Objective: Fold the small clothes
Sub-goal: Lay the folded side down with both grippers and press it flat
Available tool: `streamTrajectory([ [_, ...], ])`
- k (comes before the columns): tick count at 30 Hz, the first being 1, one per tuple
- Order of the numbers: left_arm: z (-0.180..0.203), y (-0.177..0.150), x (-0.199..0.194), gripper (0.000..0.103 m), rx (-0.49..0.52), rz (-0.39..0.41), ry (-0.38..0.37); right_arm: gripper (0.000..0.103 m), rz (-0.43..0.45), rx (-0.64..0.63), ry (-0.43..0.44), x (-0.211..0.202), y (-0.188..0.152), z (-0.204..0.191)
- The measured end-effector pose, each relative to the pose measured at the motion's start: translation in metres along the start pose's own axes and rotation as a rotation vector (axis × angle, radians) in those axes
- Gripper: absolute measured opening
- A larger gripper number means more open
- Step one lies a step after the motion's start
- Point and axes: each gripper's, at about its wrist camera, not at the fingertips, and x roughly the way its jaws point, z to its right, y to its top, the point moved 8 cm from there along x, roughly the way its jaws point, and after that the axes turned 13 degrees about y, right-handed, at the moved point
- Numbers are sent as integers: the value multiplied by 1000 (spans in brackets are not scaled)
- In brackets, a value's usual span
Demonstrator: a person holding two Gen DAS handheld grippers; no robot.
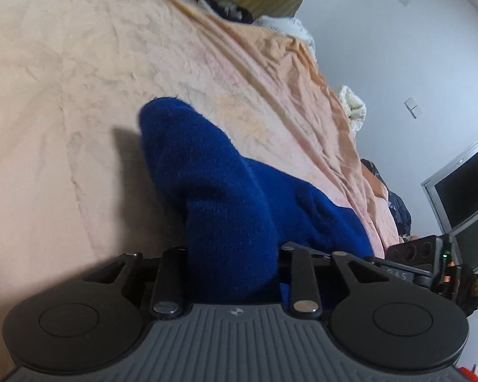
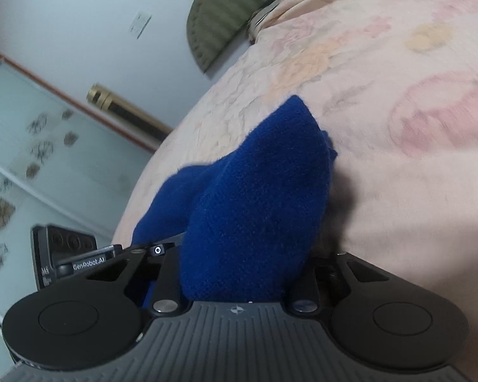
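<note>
The left claw (image 1: 232,254) is closed on a fold of the deep blue, fuzzy knitted garment (image 1: 226,184); the cloth bunches up between its black fingers and hides their tips. From that grip the garment rises in a soft hump and trails away to the right, resting on the bed's pale peach sheet with a faded flower print (image 1: 79,95). A dark shadow lies on the sheet just left of the hump.

The right claw (image 2: 245,264) likewise clamps the same blue knit (image 2: 261,191) — the fabric swells out of the gap between its fingers into a pointed peak, with a second fold hanging to the left over the bed's edge. The flowered sheet (image 2: 398,127) spreads to the right of it.

Each wrist view catches the other gripper's black body at its lower side (image 1: 417,254) (image 2: 63,251). An olive-green ribbed cushion (image 2: 226,16) sits at the far end of the bed, against a white wall (image 1: 398,47). A person in dark clothing (image 1: 471,289) sits at the edge of the left view, below a dark window (image 1: 462,184).
</note>
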Motion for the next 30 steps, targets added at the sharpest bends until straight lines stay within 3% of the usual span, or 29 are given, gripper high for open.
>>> streamTrajectory([
  [5,18,-10,-64,26,102,144,7,28,51,-75,33,-6,-17,-54],
  [9,27,-19,-138,26,157,257,-45,28,74,-162,87,-20,-33,-118],
  [16,24,-22,-230,27,284,348,-34,29,4,-328,169,-16,-60,-208],
  [20,3,-2,-212,27,315,355,58,29,-41,-320,172,19,-47,-200],
  [24,-26,21,-158,29,398,352,204,29,-104,-360,123,72,-30,-168],
  [28,-60,48,-103,32,381,268,286,32,-119,-278,36,119,-7,-120],
  [30,-74,58,-85,34,334,232,306,39,-98,-214,-33,131,4,-92],
])
